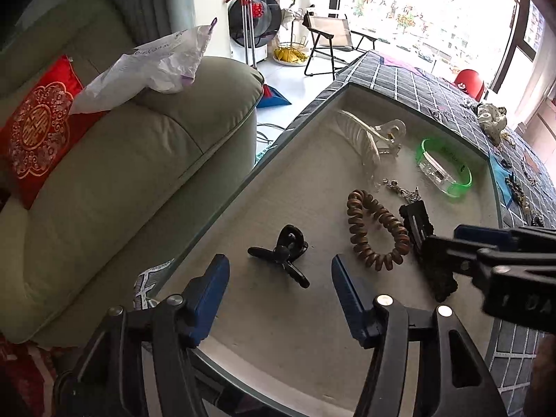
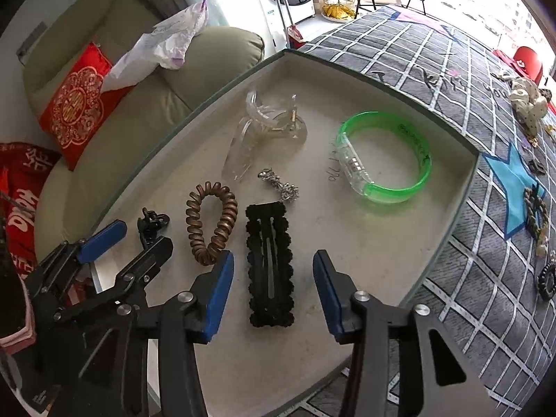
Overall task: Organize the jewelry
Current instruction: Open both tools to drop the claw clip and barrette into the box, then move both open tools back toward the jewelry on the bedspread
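both grippers hang over a shallow tray (image 2: 448, 205) lined with pale, felt-like material, set on a grey grid-patterned cloth (image 2: 462, 299). the right gripper (image 2: 273, 286) is spread wide and empty, its blue pads straddling a black scalloped snap clip (image 2: 269, 264) that lies flat on the lining. the left gripper (image 1: 279, 286) is equally wide and holds nothing, poised just short of a small black claw clip (image 1: 286, 252).

most pieces already sit in the tray: a brown spiral hair tie (image 2: 212, 222), a clear plastic claw clip (image 2: 264, 132), a green and clear bangle (image 2: 385, 160), a small silver chain piece (image 2: 279, 184). more items, too small and warped by the lens to name surely, lie out on the cloth to the right.

if the snap clip is the next thing to place, the person would do best to close across its narrow width near the middle; it is thin, stiff and flat, so the pads must come down close to the lining to get under its edge. the spiral tie is springy and would roll if nudged, so the left pad should keep off it. the bangle is smooth and hard, likely slippery.
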`<state>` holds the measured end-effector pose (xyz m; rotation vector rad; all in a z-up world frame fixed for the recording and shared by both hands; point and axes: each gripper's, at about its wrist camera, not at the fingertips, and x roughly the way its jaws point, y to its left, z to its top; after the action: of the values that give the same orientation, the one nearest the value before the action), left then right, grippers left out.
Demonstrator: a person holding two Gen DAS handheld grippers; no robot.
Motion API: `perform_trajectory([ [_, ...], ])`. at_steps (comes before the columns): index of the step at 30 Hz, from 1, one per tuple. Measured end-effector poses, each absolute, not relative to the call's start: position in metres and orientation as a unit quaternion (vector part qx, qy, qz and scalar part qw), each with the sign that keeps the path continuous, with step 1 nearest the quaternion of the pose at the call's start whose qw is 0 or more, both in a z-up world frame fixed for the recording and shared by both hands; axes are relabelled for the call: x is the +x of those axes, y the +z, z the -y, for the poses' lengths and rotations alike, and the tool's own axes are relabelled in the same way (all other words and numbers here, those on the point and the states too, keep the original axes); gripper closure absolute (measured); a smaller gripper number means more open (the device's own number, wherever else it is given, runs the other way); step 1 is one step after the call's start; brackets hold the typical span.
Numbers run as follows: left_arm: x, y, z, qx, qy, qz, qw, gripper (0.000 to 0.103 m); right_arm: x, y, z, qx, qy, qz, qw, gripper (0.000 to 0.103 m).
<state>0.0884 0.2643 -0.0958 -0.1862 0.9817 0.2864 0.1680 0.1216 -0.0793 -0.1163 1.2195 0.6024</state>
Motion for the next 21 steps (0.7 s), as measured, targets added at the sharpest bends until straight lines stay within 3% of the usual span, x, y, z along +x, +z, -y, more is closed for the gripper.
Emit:
perform_trajectory([
  [10,0.088,-0.091,-0.257,-0.089,0.143,-0.475,0.864,0.04,0.164,-0.057,-0.094,-0.02,0.278,-0.547,0.79,0.036],
  [11,0.088,-0.09,-0.257,-0.09,0.143,-0.475,0.864,0.036,0.163,-0.055,-0.092,-0.017,0.279,-0.546,0.79,0.036],
  [12,0.087,-0.089,-0.256,-0.09,0.144,-0.474,0.864,0.012,0.162,-0.054,-0.09,-0.014,0.281,-0.545,0.79,0.034],
  [13,0.086,-0.088,-0.257,-0.091,0.147,-0.471,0.865,0.002,0.161,-0.053,-0.088,-0.012,0.283,-0.545,0.789,0.033],
  [21,0.077,-0.075,-0.249,-0.084,0.152,-0.461,0.871,0.0,0.154,-0.043,-0.07,0.007,0.293,-0.535,0.793,0.033],
])
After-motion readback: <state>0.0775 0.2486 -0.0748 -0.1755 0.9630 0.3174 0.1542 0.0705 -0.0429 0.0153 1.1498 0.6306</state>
